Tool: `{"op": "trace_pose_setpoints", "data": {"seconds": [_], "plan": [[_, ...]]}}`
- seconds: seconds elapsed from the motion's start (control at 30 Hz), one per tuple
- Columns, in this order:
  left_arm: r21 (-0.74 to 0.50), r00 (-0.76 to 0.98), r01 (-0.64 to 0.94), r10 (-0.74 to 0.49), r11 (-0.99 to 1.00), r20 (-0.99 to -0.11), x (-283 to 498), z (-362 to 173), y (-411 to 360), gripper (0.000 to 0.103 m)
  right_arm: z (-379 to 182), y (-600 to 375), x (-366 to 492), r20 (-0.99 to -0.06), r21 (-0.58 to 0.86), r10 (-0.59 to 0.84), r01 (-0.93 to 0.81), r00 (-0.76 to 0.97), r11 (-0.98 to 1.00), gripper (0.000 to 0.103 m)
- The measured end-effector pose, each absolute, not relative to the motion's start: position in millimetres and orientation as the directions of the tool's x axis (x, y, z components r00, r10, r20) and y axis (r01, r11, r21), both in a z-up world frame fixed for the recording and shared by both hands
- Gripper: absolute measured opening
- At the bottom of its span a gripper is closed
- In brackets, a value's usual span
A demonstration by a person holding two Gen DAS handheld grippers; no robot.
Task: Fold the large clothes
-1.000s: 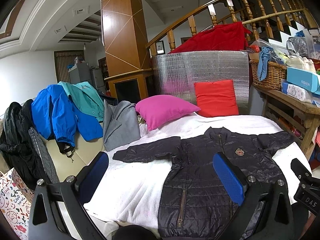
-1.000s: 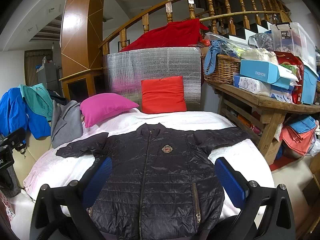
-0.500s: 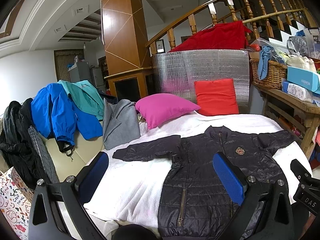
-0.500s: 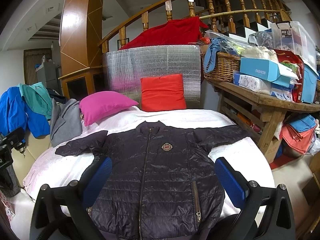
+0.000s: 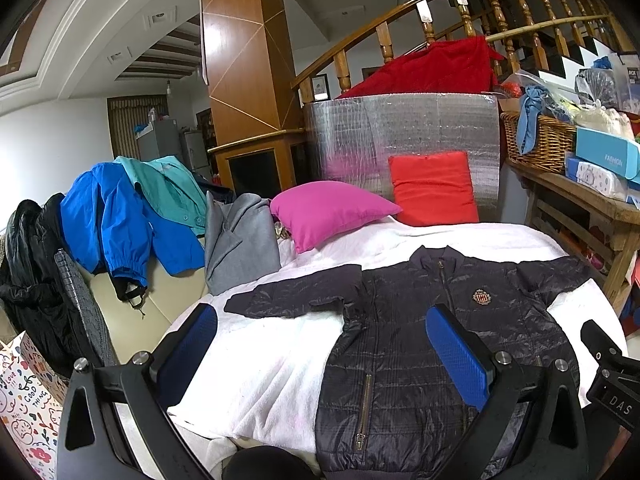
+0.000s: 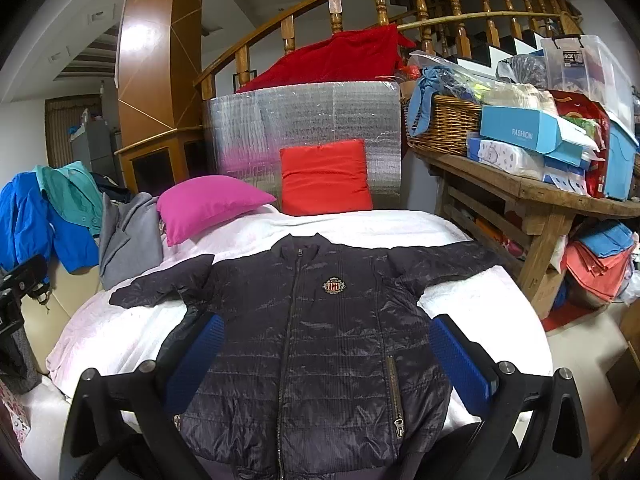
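A dark jacket [image 6: 312,344] lies flat, front up, sleeves spread, on the white blanket [image 5: 276,364]. The left gripper [image 5: 320,356] and right gripper [image 6: 328,364] hover above its hem, both spread wide, empty.

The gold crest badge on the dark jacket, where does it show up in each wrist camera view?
Left wrist: the crest badge sits right of centre, above the inner blue finger pad.
Right wrist: the crest badge sits near the middle, right of the zip.
Shared landmark: the red cushion stands upright beyond the dark jacket in both.
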State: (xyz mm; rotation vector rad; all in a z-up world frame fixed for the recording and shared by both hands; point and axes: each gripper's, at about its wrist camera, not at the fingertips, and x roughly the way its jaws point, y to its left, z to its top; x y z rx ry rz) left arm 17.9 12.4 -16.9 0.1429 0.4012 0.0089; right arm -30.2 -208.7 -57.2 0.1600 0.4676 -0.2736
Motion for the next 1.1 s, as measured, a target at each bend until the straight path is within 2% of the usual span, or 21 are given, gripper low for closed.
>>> {"op": "trace_pose_setpoints", "data": {"seconds": [0.63,0.73,0.87,1.0,1.03,1.1], "plan": [[0.158,0.901,0.023,0.048,0.987,-0.431,47,-36,1,0.103,-78,-237,-7,-0.514,0.108,-0.246,0.346,0.822,0.932,0.103],[0.161,0.891,0.044,0.034,0.986,-0.453,63,-45,-4,0.103,-85,-257,2,-0.534,0.145,-0.216,0.34,0.818,0.929,0.103],[0.149,0.834,0.115,-0.014,0.982,-0.552,115,-82,-17,0.103,-104,-302,15,-0.543,0.237,-0.127,0.296,0.83,0.925,0.103],[0.151,0.699,0.189,-0.026,0.97,-0.714,187,-153,-37,0.103,-135,-377,33,-0.556,0.361,-0.08,0.327,0.827,0.873,0.103],[0.129,0.648,0.197,-0.031,0.972,-0.761,210,-176,-42,0.103,-144,-399,39,-0.563,0.389,-0.08,0.349,0.822,0.853,0.103],[0.128,0.619,0.183,-0.013,0.975,-0.785,240,-205,-50,0.103,-162,-448,57,-0.581,0.42,-0.12,0.423,0.805,0.803,0.103]]}}
